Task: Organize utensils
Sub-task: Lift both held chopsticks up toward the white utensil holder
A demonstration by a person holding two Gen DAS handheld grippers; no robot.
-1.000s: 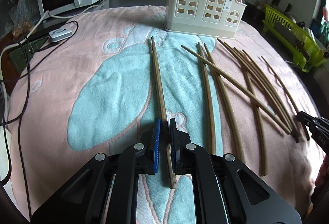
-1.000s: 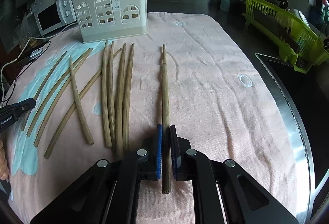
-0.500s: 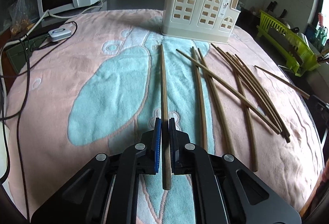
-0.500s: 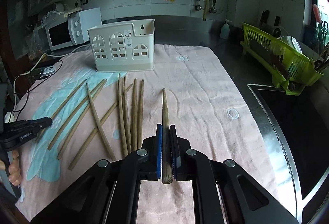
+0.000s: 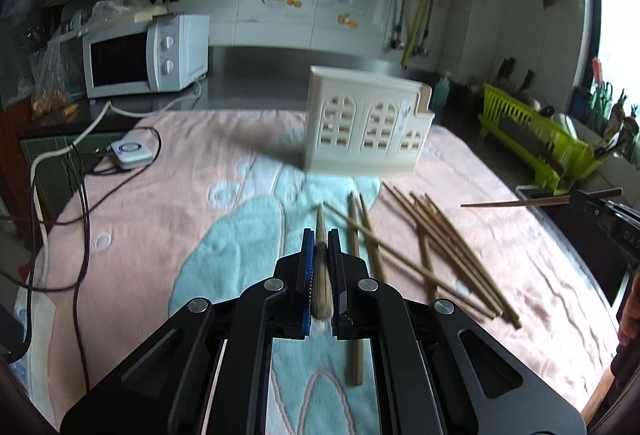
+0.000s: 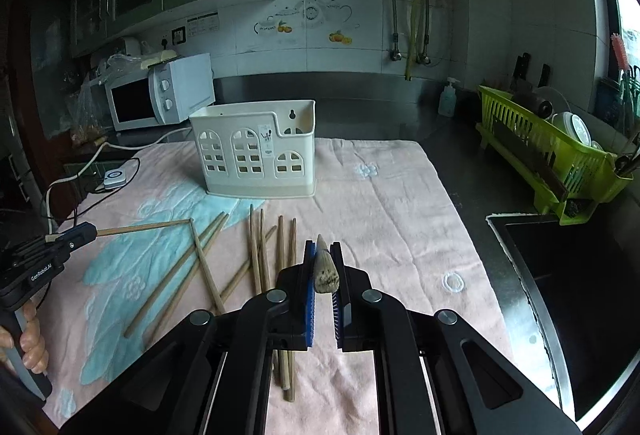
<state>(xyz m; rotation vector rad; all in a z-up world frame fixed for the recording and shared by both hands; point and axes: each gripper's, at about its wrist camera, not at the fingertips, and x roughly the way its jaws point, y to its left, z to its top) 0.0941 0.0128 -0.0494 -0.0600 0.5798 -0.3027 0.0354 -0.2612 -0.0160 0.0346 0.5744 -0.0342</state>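
Note:
My left gripper [image 5: 320, 239] is shut on a wooden chopstick [image 5: 321, 275] and holds it in the air, pointing forward. My right gripper [image 6: 323, 249] is shut on another chopstick [image 6: 325, 269], also lifted. Each shows in the other's view: the left gripper [image 6: 86, 231] with its stick [image 6: 144, 228], the right gripper [image 5: 580, 195] with its stick [image 5: 516, 202]. Several chopsticks [image 5: 440, 247] lie loose on the pink and teal towel [image 5: 168, 219]. The cream utensil holder [image 5: 364, 127] stands upright behind them, and shows in the right wrist view [image 6: 256, 151].
A white microwave [image 5: 144, 55] stands at the back left, with cables and a small white device [image 5: 131, 152] on the towel's left edge. A green dish rack [image 6: 548, 147] is on the right by the sink [image 6: 568, 275]. A soap bottle [image 6: 447, 101] stands behind.
Both grippers have lifted their chopsticks off the towel and tilted up, so the sticks now point forward in the air. The loose chopsticks have stayed in place.

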